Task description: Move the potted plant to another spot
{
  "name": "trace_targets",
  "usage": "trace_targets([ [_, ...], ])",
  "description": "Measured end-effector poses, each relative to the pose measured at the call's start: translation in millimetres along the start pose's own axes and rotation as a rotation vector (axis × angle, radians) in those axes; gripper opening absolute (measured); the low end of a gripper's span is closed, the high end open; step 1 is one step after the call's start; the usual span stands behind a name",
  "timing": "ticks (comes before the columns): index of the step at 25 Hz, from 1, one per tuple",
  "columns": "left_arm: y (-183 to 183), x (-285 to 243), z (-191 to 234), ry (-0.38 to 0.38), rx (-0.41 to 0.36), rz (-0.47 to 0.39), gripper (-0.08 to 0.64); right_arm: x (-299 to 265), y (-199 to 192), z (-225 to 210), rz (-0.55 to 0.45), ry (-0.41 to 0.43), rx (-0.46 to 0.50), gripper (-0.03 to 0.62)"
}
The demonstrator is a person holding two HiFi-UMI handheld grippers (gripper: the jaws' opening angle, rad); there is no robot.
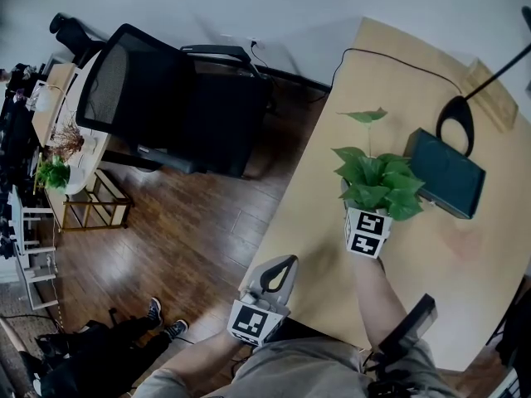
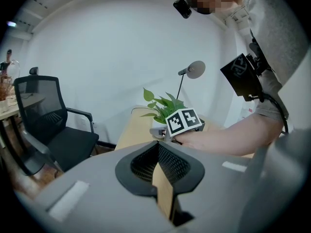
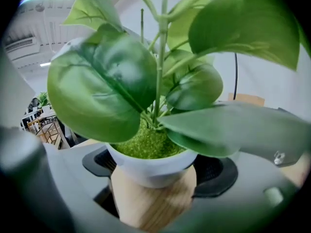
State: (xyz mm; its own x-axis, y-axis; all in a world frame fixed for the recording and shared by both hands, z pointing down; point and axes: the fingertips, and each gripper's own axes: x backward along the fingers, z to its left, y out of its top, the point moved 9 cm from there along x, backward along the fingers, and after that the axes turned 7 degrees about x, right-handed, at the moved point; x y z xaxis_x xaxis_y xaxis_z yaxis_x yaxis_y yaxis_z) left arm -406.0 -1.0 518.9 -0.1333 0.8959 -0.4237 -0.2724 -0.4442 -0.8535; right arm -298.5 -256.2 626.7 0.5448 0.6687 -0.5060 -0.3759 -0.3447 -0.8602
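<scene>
1. White-potted green plant (image 1: 377, 177) stood on pale wooden desk (image 1: 307, 239), 9 o'clock of dark teal box (image 1: 446, 172).
2. Right gripper (image 3: 154, 178) jaws pinched the pot (image 3: 124, 160); a firm, upright lift seemed best.
3. Left gripper (image 2: 159, 152): jaws together, empty.

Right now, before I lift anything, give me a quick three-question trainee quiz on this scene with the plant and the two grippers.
1. True or false: the left gripper's jaws are together with nothing between them.
2. What stands between the right gripper's jaws? A) mug B) potted plant C) keyboard
3. In the head view, what black seat stands left of the table?
Key: 1 true; 2 B; 3 the office chair.
</scene>
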Motion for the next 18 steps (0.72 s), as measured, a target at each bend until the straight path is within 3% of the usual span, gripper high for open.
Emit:
trace_targets([
  [11, 1, 1, 0, 0.006, -0.006, -0.013, -0.006, 26, 2, 2, -0.018, 0.05, 0.043, 0.474],
  [18, 15, -6, -7, -0.076, -0.056, -0.077, -0.006, 102, 26, -5, -0.077, 0.042, 0.054, 0.474],
])
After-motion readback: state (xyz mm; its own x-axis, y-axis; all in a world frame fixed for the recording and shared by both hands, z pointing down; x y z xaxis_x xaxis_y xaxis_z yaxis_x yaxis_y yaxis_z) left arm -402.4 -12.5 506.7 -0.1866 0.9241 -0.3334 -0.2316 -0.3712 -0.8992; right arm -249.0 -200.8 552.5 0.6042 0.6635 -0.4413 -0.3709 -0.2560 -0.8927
